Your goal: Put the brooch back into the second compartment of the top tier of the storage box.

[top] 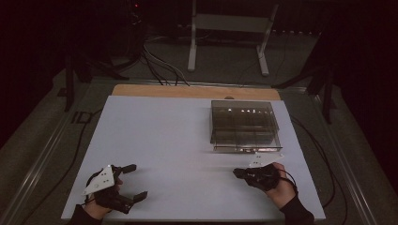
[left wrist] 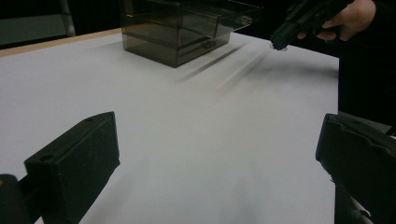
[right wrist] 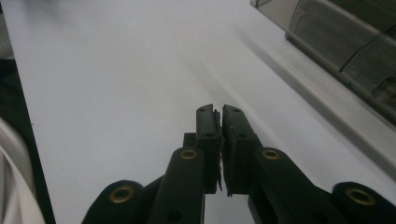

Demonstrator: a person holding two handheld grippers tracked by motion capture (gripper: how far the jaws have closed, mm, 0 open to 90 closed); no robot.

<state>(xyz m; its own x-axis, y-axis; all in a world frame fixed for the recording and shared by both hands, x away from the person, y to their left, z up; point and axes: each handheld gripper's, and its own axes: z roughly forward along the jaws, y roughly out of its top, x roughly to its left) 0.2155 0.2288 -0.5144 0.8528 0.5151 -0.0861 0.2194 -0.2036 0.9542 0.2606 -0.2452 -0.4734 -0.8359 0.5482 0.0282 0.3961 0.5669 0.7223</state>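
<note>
A smoky see-through drawer box (top: 244, 125) stands at the right back of the white table top (top: 164, 140). My left gripper (top: 135, 181) rests near the front left corner, jaws wide open with nothing between them; in the left gripper view its fingertips (left wrist: 74, 161) frame bare table. My right gripper (top: 237, 172), held in a hand, lies in front of the box and points left, with its jaws shut together. In the right gripper view the right gripper (right wrist: 220, 116) has its pads meeting, and I see nothing held. The box (right wrist: 336, 32) sits to its upper right.
A wooden strip (top: 187, 90) runs along the table's far edge. Cables (top: 159, 65) and a white stand (top: 230, 33) are on the floor beyond. The left gripper view shows the box (left wrist: 177, 28) far ahead and the right gripper (left wrist: 287, 32) in a hand at the top right.
</note>
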